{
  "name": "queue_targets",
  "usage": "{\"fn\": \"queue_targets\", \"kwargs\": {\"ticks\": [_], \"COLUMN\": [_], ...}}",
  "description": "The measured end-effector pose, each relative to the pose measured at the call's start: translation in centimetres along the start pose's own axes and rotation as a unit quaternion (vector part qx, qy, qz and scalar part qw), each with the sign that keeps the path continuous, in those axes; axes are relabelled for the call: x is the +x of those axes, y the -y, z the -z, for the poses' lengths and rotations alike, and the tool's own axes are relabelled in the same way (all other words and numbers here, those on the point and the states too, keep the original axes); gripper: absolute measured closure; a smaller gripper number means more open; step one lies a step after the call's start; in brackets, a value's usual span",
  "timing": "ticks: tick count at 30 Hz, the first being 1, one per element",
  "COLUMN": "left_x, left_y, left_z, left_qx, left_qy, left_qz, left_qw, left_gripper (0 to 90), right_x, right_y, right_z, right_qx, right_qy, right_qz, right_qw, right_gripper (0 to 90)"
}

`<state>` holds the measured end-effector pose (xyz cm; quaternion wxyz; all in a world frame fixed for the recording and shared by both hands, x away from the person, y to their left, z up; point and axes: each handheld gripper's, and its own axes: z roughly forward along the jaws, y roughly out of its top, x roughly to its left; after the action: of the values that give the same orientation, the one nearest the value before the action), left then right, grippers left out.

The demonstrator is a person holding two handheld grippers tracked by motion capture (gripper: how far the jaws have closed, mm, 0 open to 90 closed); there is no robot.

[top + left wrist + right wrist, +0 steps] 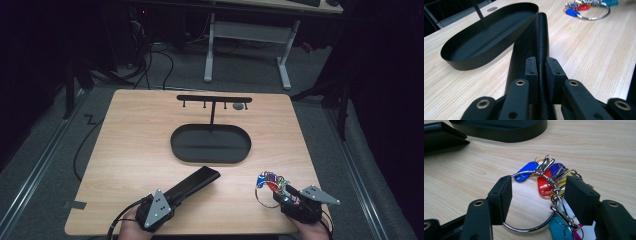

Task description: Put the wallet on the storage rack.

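A long black textured case [197, 181] lies slanted on the wooden table [140, 130], in front of a black oval tray [210, 145]. My left gripper [172, 200] is shut on the case's near end. In the left gripper view, the pads [531, 68] pinch its ridged upper edge [541, 30]. A steel key ring [524, 230] with several coloured tags [526, 168] rests on the table at the front right. My right gripper [537, 197] stands open over it, a jaw on either side, and the ring's left side runs under the left pad [502, 195].
A black T-shaped stand [214, 98] with small hooks rises from the back of the tray, and a small grey disc [239, 106] lies beside it. Beyond the table is a grey floor with cables and the legs of a white desk [210, 50].
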<state>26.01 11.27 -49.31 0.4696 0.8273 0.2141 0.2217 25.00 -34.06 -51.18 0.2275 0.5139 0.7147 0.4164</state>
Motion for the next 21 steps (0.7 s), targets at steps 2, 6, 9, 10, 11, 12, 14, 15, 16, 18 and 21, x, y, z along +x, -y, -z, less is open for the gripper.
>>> {"fn": "queue_targets", "kwargs": {"ticks": [2, 6, 9, 10, 11, 12, 14, 15, 16, 18, 21], "left_x": [0.2, 0.9, 1.4, 1.6, 1.6, 1.7, 1.9, 2.1, 2.1, 2.4, 3.0], "left_y": [0.1, 0.2, 0.3, 0.4, 0.4, 0.4, 0.4, 0.4, 0.4, 0.5, 0.7], "left_z": [0.2, 0.7, 1.0, 1.1, 1.2, 1.3, 1.4, 1.5, 1.6, 1.7, 1.9], "left_qx": [-0.007, -0.016, -0.023, -0.025, -0.026, -0.027, -0.031, -0.033, -0.034, -0.037, -0.043], "left_qy": [0.000, 0.000, 0.000, -0.002, -0.003, -0.003, -0.005, -0.005, -0.005, -0.007, -0.007], "left_qz": [0.009, 0.028, 0.041, 0.044, 0.046, 0.049, 0.054, 0.058, 0.060, 0.066, 0.082], "left_qw": [0.9999, 0.9995, 0.9989, 0.9987, 0.9986, 0.9984, 0.9981, 0.9978, 0.9976, 0.9971, 0.9957], "left_gripper": [80.9, 81.1, 81.2, 81.2, 81.2, 81.2, 81.4, 81.4, 81.4, 81.4, 81.5], "right_x": [0.0, 0.0, -0.1, -0.1, -0.2, -0.2, -0.3, -0.3, -0.3, -0.3, -0.3], "right_y": [0.0, 0.0, 0.0, 0.0, 0.0, 0.0, 0.0, 0.0, 0.0, 0.0, 0.0], "right_z": [0.1, 0.1, 0.2, 0.2, 0.2, 0.2, 0.2, 0.2, 0.2, 0.2, 0.2], "right_qx": [0.000, 0.000, -0.001, -0.001, -0.002, -0.001, -0.001, -0.001, -0.001, -0.001, -0.002], "right_qy": [0.000, 0.000, 0.000, 0.000, 0.000, 0.001, 0.000, 0.000, 0.000, -0.001, -0.001], "right_qz": [-0.001, 0.001, 0.003, 0.003, 0.003, 0.002, 0.003, 0.003, 0.003, 0.003, 0.004], "right_qw": [1.0000, 1.0000, 1.0000, 1.0000, 1.0000, 1.0000, 1.0000, 1.0000, 1.0000, 1.0000, 1.0000], "right_gripper": [40.0, 40.0, 40.0, 40.0, 40.0, 40.0, 40.0, 40.0, 40.0, 40.0, 40.0]}}
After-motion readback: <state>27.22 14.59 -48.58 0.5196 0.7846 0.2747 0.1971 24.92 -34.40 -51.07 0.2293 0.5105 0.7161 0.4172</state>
